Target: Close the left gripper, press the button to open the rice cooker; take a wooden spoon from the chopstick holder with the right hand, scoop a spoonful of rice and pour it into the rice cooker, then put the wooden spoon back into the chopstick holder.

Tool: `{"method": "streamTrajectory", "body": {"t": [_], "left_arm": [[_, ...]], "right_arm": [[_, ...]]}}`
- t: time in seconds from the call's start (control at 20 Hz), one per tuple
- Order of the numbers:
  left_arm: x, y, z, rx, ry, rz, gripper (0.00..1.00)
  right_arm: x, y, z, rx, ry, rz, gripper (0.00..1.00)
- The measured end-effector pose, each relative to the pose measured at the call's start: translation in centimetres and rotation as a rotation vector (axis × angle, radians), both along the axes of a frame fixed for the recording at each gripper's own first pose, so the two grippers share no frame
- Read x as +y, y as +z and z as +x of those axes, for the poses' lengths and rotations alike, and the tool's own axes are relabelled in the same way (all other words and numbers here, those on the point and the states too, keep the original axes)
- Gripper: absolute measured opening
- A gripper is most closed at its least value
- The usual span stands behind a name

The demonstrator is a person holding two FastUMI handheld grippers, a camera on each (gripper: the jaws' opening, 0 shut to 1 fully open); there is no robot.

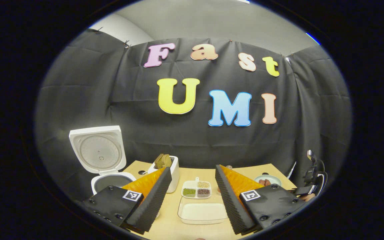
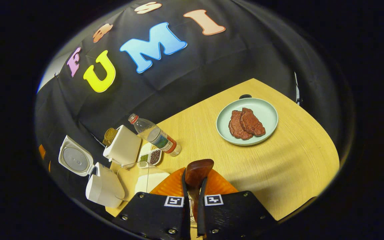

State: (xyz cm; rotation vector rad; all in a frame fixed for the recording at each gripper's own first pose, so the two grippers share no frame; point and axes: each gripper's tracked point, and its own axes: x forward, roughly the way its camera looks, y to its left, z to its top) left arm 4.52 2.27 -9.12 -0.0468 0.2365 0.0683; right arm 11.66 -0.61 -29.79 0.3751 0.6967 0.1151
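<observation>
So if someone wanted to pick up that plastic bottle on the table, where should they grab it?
Probably around the plastic bottle's labelled middle, coming down from above with the fingers straddling it. In the right gripper view it seems to lie on its side on the table, cap toward the wall, so its round body could roll; the white chopstick holder crowds one side.

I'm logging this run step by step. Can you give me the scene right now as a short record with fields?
rice cooker: lid up, pot open
left gripper: open, empty, above the table
right gripper: shut on the wooden spoon
chopstick holder: white, beside the cooker
rice container: clear, in front of the divided grain dish
plate: holds two brown patties
</observation>
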Motion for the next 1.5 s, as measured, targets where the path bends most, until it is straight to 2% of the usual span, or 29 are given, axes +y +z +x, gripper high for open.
{"method": "streamTrajectory", "body": {"t": [0.2, 0.35, 0.65, 0.7, 0.75, 0.85, 0.95, 1.15, 1.25, 1.4, 1.5], "left_arm": [[1.8, 0.6, -0.5, -0.021, -0.021, -0.001, 0.93], [3.7, 0.5, -1.3, -0.032, -0.016, -0.014, 0.93], [7.3, 0.0, -2.8, -0.030, 0.002, -0.031, 0.93], [7.8, 0.2, -2.9, -0.033, 0.005, -0.030, 0.91], [8.3, 0.3, -3.2, -0.037, 0.008, -0.026, 0.94], [9.3, 0.7, -3.4, -0.045, 0.015, -0.013, 0.94], [10.3, 0.7, -3.6, -0.044, 0.022, -0.001, 0.94], [12.3, -0.9, -4.5, -0.011, 0.048, 0.008, 0.94], [13.1, -1.6, -5.0, -0.001, 0.058, 0.006, 0.91], [14.4, -2.9, -5.3, 0.032, 0.077, 0.007, 0.94], [15.3, -3.7, -5.2, 0.047, 0.097, -0.013, 0.94]], "right_arm": [[1.4, 5.3, -0.5, -0.100, 0.006, -0.052, 0.08], [3.1, 9.4, -0.3, -0.175, 0.028, -0.050, 0.09], [10.2, 13.8, 0.8, -0.291, 0.148, -0.041, 0.08], [11.4, 13.7, 1.1, -0.299, 0.170, -0.048, 0.08], [12.8, 13.5, 1.4, -0.308, 0.191, -0.054, 0.08], [15.4, 12.4, 2.0, -0.307, 0.228, -0.061, 0.08], [17.9, 9.9, 2.5, -0.265, 0.277, -0.077, 0.08], [20.2, 4.3, 4.0, -0.212, 0.309, -0.188, 0.08], [20.9, 2.1, 4.7, -0.206, 0.313, -0.236, 0.08], [21.8, -0.6, 6.0, -0.223, 0.331, -0.341, 0.08], [23.2, -2.0, 5.7, -0.207, 0.353, -0.335, 0.08]]}}
